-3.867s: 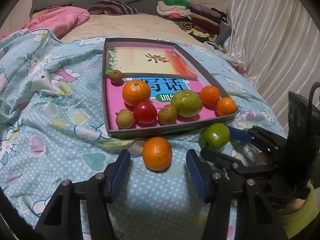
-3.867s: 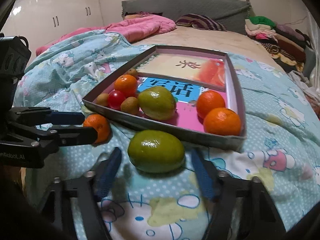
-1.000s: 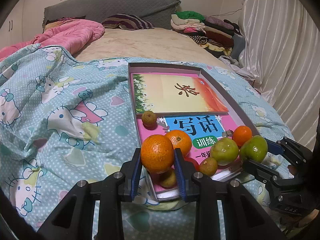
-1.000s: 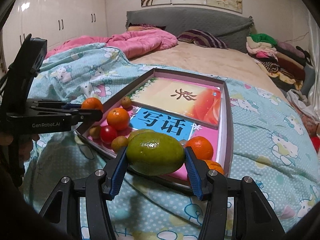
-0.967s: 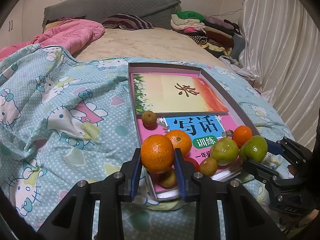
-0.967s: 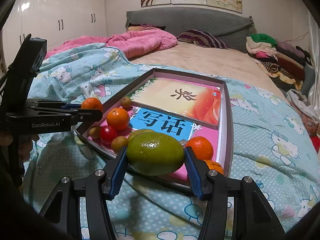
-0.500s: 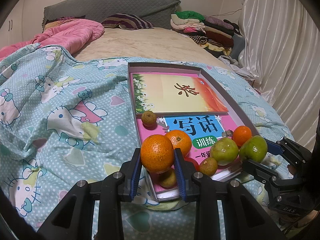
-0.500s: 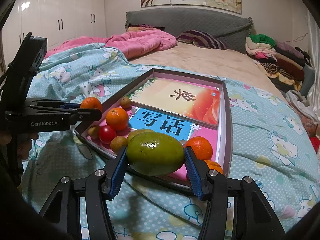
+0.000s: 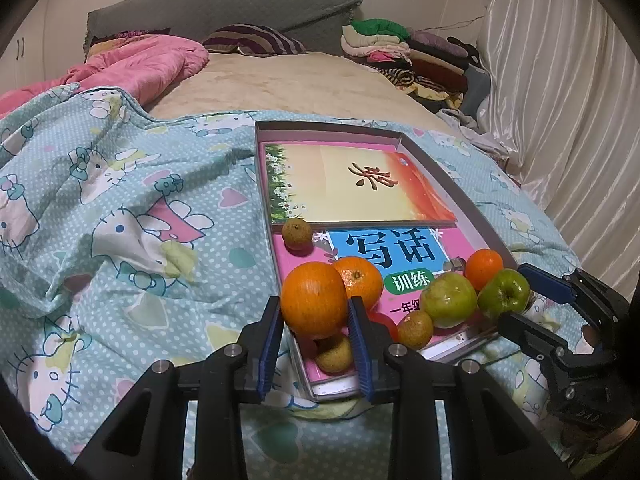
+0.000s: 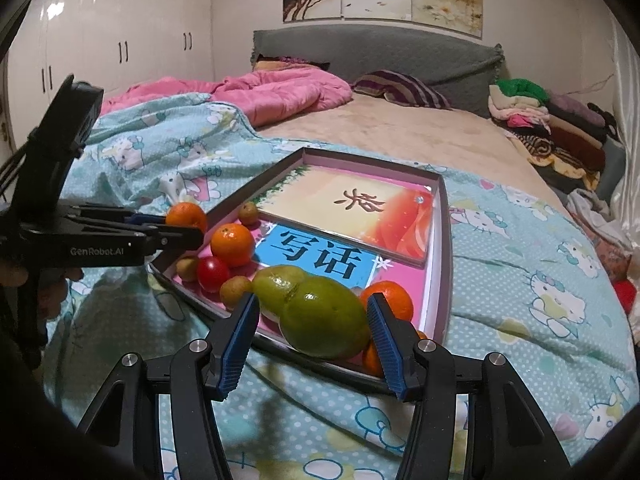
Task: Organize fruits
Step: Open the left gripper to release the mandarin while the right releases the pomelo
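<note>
My left gripper [image 9: 314,320] is shut on an orange [image 9: 314,306], held just above the near left corner of the shallow grey tray [image 9: 328,126]. In the right wrist view that left gripper [image 10: 176,228] and the orange [image 10: 186,216] hang at the tray's left rim. My right gripper [image 10: 312,332] is shut on a green fruit [image 10: 324,318] over the tray's near edge [image 10: 320,364]; the left wrist view shows the green fruit [image 9: 505,294] at the right. Inside the tray lie another orange [image 9: 357,280], a green apple [image 9: 448,300], a small orange [image 9: 484,268], brown fruits and a red tomato [image 10: 212,274].
The tray rests on a blue cartoon-cat blanket [image 9: 120,200] on a bed, with two books [image 9: 352,180] as its floor. A pink quilt [image 9: 140,64] lies at the back left, folded clothes [image 9: 400,48] are stacked at the back right, and a white curtain [image 9: 560,120] hangs on the right.
About four seconds ago both fruits lay on the blanket between open jaws; now each is gripped and raised to the tray's near end. Over the last second nothing has moved.
</note>
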`<state>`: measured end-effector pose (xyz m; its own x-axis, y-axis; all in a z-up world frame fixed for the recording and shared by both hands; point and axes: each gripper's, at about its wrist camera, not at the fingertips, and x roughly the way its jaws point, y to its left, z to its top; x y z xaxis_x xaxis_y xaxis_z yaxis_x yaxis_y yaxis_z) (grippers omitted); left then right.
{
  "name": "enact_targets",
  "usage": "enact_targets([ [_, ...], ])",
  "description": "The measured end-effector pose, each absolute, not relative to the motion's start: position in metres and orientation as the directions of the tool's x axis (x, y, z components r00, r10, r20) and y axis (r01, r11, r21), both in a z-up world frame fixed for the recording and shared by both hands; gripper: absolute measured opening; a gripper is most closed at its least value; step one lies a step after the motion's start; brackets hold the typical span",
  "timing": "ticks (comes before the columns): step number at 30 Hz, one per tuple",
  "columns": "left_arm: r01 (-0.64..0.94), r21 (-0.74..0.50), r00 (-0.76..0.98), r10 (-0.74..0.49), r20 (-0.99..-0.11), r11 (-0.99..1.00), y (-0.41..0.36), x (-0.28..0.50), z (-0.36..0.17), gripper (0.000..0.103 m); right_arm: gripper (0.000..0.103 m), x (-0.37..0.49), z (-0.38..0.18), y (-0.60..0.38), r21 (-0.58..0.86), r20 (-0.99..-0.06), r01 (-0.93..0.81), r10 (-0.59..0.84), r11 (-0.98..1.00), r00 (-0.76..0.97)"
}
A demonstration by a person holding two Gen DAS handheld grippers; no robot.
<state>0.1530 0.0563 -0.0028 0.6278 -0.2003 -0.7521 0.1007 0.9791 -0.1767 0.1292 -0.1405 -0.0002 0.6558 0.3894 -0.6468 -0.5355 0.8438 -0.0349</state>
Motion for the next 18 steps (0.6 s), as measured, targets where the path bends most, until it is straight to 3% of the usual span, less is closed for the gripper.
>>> enact_targets([
  [11,0.098,-0.19,0.621,-0.209,-0.755,0.977,0.058,0.154,-0.003,0.033,0.058,0.128,0.002,-0.145,-0.013,-0.632,-0.514,0.391,0.857,0.669],
  [15,0.101,-0.186,0.624,-0.208,-0.753,0.977,0.058,0.151,-0.001,0.039,0.068,0.127,0.005,-0.15,-0.012,-0.621,-0.5,0.385,0.866,0.683],
  [18,0.105,-0.184,0.627,-0.209,-0.75,0.977,0.056,0.149,0.003,0.043,0.069,0.126,0.007,-0.152,-0.009,-0.613,-0.493,0.385,0.87,0.69],
])
